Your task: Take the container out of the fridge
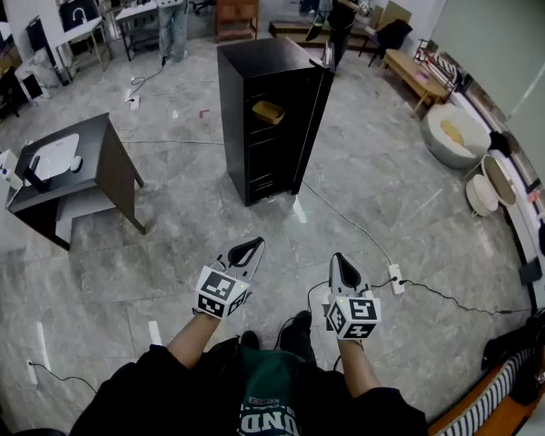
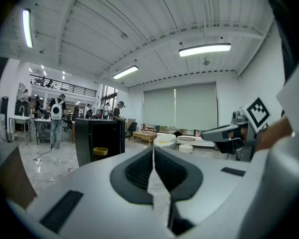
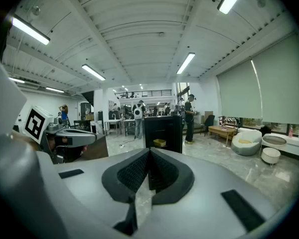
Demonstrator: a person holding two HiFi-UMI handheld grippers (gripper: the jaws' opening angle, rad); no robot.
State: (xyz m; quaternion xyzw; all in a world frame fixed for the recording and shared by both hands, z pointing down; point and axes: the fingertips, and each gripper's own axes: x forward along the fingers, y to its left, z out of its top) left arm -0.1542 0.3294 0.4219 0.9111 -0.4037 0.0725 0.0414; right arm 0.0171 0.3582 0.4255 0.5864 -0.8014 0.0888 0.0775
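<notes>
A tall black fridge (image 1: 271, 125) stands out on the marble floor several steps ahead, its front open. On an upper shelf inside sits a yellow container (image 1: 268, 111). Both gripper views show the fridge (image 2: 100, 137) (image 3: 163, 130) far off, with the container (image 2: 100, 151) (image 3: 160, 143) small inside it. My left gripper (image 1: 252, 244) and right gripper (image 1: 338, 260) are held low in front of me, pointing toward the fridge and well short of it. Both have their jaws together with nothing between them, as seen at the left gripper (image 2: 153, 149) and right gripper (image 3: 149, 152).
A dark desk (image 1: 91, 153) with a white board stands at the left. A white cable runs from the fridge to a power strip (image 1: 396, 278) on the floor at the right. Round white seats (image 1: 454, 134) line the right wall. People (image 1: 171, 12) stand at the back.
</notes>
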